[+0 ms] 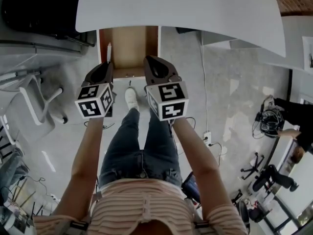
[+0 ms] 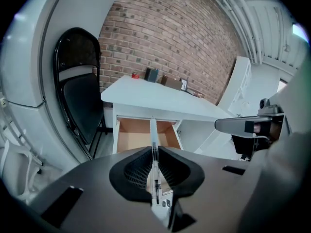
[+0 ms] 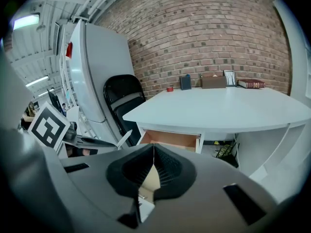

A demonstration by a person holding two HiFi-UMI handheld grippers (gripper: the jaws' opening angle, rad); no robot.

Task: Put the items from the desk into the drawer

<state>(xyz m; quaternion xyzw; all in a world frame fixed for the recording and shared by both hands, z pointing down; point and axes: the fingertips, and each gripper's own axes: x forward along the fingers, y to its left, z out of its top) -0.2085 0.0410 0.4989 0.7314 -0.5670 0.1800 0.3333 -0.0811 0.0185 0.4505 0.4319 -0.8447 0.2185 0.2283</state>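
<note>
The open drawer (image 2: 133,140) looked empty. The left claw (image 2: 153,149) pinched a pen (image 2: 153,129), the right claw (image 3: 154,148) was closed on nothing; a book (image 3: 251,84) lay on the table (image 3: 228,108).

The left forearm (image 1: 88,151) and right forearm (image 1: 198,155) reach toward 12 o'clock, side by side. Both tools tilt downward. The left tool (image 1: 108,63) clamps a thin white pen (image 1: 108,50). The right tool (image 1: 149,58) has its jaws together with nothing between them.

White pen (image 2: 153,130) clamped in left tool (image 2: 154,149); drawer (image 2: 131,141) open beyond
</note>
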